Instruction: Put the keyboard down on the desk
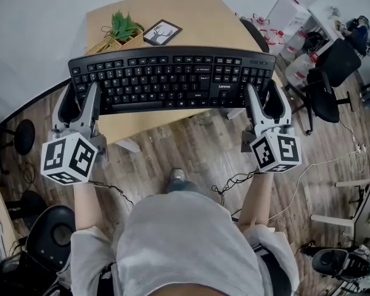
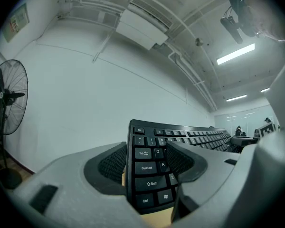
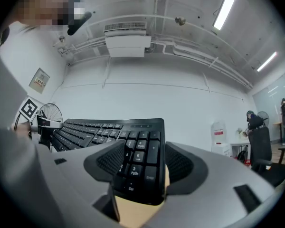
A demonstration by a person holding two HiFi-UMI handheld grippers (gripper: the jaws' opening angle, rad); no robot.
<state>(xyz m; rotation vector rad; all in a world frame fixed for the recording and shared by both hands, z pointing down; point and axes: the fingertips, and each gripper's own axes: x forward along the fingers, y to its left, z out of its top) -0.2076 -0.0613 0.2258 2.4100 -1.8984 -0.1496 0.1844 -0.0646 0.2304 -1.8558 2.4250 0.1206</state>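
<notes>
We hold the black full-size keyboard (image 1: 172,79) by both short ends. The left gripper (image 1: 81,100) is clamped on the Tab-to-Ctrl end and the right gripper (image 1: 264,100) on the number-pad end, each with 1 jaw on the keys and 1 behind. It hangs over the near part of the light wooden desk (image 1: 191,17), and we cannot tell whether it touches. We should lower both ends together and level, keeping it short of the green potted plant (image 1: 123,28) and the small black picture frame (image 1: 162,32). We should release only once the desk carries its weight.
</notes>
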